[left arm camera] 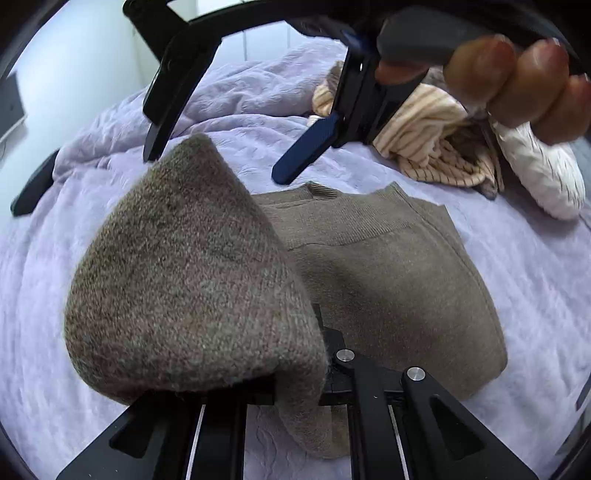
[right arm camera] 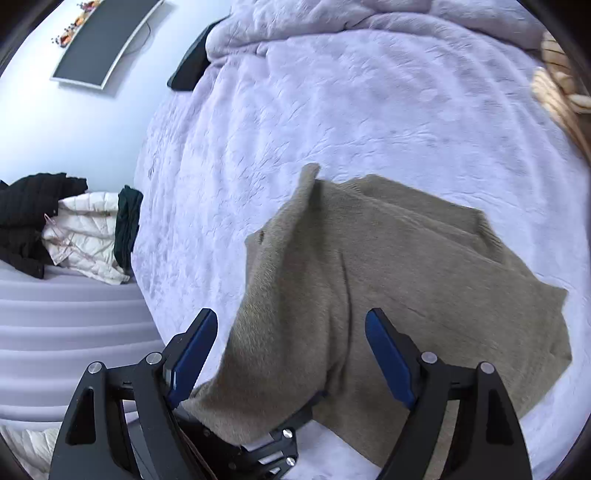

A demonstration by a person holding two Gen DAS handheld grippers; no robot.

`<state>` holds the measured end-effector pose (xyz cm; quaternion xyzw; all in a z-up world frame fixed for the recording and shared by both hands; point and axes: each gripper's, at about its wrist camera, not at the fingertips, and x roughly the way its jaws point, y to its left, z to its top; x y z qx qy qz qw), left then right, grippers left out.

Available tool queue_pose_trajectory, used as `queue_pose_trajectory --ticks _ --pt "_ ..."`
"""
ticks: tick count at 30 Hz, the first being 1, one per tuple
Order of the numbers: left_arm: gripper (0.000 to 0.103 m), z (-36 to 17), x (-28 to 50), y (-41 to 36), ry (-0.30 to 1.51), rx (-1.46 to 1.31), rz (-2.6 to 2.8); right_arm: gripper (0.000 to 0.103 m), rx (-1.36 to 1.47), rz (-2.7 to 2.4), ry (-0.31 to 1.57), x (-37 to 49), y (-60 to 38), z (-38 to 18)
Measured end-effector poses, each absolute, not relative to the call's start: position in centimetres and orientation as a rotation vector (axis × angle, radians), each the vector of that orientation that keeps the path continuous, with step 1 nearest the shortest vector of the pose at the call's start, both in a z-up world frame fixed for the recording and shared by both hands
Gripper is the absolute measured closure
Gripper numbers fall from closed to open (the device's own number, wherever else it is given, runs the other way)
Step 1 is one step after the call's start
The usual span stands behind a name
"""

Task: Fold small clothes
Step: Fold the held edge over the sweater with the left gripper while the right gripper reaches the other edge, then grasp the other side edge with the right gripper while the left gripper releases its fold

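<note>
A brown knitted sweater (left arm camera: 388,280) lies partly folded on the lilac bedspread (left arm camera: 535,280). My left gripper (left arm camera: 321,354) is shut on a lifted flap of the sweater (left arm camera: 192,273), which bulges up and hides the fingertips. In the right wrist view the same sweater (right arm camera: 424,280) lies below, and my right gripper (right arm camera: 291,325) hovers open and empty above its near edge. The left gripper (right arm camera: 295,417) shows under the cloth there. In the left wrist view the right gripper (left arm camera: 218,166) hangs open above the collar, held by a hand (left arm camera: 509,74).
A striped cream garment (left arm camera: 432,140) and a white fluffy item (left arm camera: 539,173) lie at the back right of the bed. A bunched duvet (right arm camera: 332,22) lies at the far end. Black and white jackets (right arm camera: 55,229) lie beside the bed.
</note>
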<state>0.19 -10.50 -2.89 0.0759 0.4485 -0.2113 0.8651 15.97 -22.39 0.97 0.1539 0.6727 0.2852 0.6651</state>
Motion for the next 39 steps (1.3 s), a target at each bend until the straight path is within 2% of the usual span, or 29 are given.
queue_pose_trajectory --ticks 8,11,13,14,15,17,20,22,26,31,34,37,39 --pt "0.091 -4.6 1.3 -1.0 1.103 -0.324 -0.31 0.018 0.464 0.588 1.521 13.9 -22.5 -2.5" --pt "0.091 -6.8 1.0 3.1 1.169 -0.508 -0.253 0.022 0.489 0.537 1.543 10.9 -23.0 -4.4" --pt "0.091 -7.9 0.8 4.4 1.19 -0.585 -0.234 0.027 0.51 0.492 1.572 7.9 -23.3 -6.3" --pt "0.091 -8.3 0.8 4.8 1.193 -0.614 -0.236 0.033 0.516 0.476 1.584 6.7 -23.4 -7.0" --pt "0.091 -8.6 0.8 4.8 1.194 -0.622 -0.239 0.045 0.522 0.448 1.595 5.0 -23.6 -8.0" --pt "0.091 -9.0 1.1 4.9 1.195 -0.632 -0.234 0.058 0.531 0.4 1.611 2.3 -23.9 -9.8" --pt "0.091 -9.5 1.7 5.2 1.19 -0.673 -0.191 0.074 0.506 0.345 1.623 -0.7 -23.7 -11.9" --pt "0.091 -8.8 2.1 5.1 1.171 -0.622 -0.153 0.075 0.562 0.324 1.612 -2.0 -23.8 -13.2" --pt "0.091 -4.6 2.3 1.7 1.058 -0.312 -0.178 0.084 0.597 0.325 1.569 -2.9 -24.3 -14.2" --pt "0.091 -0.1 0.0 -8.8 0.845 0.143 -0.432 0.086 0.705 0.357 1.508 -3.9 -25.9 -14.4" --pt "0.091 -0.9 -0.6 -13.7 0.815 0.27 -0.571 0.085 0.853 0.337 1.45 -5.6 -29.8 -13.6" --pt "0.091 -3.3 0.0 -16.6 0.866 0.312 -0.628 0.085 0.897 0.229 1.397 -7.0 -35.7 -12.0" --pt "0.091 -4.8 0.3 -17.7 0.896 0.343 -0.645 0.079 0.874 0.18 1.375 -7.0 -38.7 -10.5"
